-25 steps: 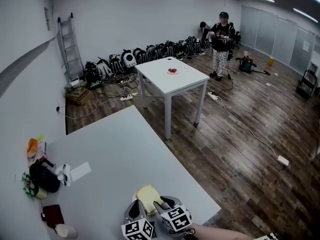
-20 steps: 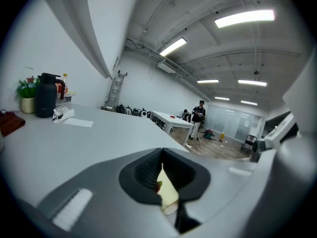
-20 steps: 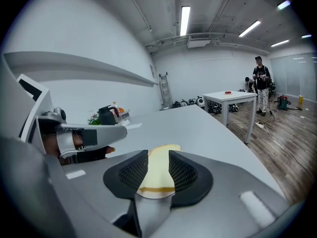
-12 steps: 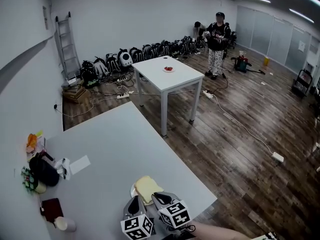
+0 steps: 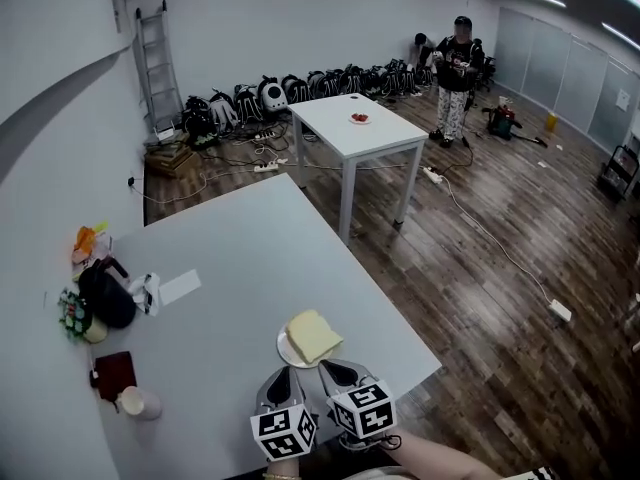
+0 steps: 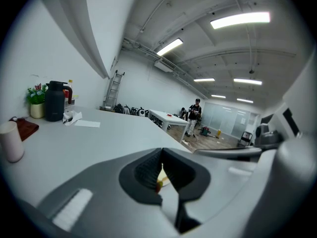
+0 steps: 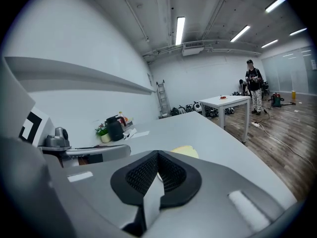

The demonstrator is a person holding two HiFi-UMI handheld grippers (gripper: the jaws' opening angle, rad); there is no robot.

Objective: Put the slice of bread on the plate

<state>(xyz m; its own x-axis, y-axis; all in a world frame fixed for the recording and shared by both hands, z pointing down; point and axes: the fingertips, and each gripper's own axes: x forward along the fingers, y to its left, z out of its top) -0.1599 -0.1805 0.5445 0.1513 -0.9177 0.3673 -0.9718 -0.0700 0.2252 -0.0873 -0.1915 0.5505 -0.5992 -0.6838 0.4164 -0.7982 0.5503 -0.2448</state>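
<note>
Bread slice (image 5: pixel 314 335), pale yellow and roughly square, lies flat on a small white plate (image 5: pixel 284 348) and overhangs its right rim. The plate sits on the grey table (image 5: pixel 230 258) close to the near right corner.

We hold both grippers side by side just on the near side of the plate, pointing toward it and slightly down, and neither touches the bread or the plate. The left gripper (image 5: pixel 279 373) has its fingers pressed together at the tips. In the left gripper view only a thin slit stays between the pads, and a sliver of yellow shows through it. The right gripper (image 5: pixel 323 366) also has its fingers pressed together with nothing between them. In the right gripper view the bread lies on the table just beyond the closed tips. A bare forearm (image 5: pixel 440 460) shows at the near right edge behind the right gripper.

Along the left edge of the table we see a black jug (image 5: pixel 105 298) with a small potted plant (image 5: pixel 70 313) beside it, and a white sheet of paper (image 5: pixel 180 287) to its right. Nearer to us on that side lie a dark red pad (image 5: pixel 112 373) and a pale cup (image 5: pixel 132 402).

Farther off stands a white table (image 5: pixel 355 133) with a small red item (image 5: pixel 359 118) on it. A person (image 5: pixel 458 63) stands beyond it on the wooden floor. A ladder (image 5: pixel 158 63) leans on the far wall, and a row of backpacks (image 5: pixel 300 88) lines its base.
</note>
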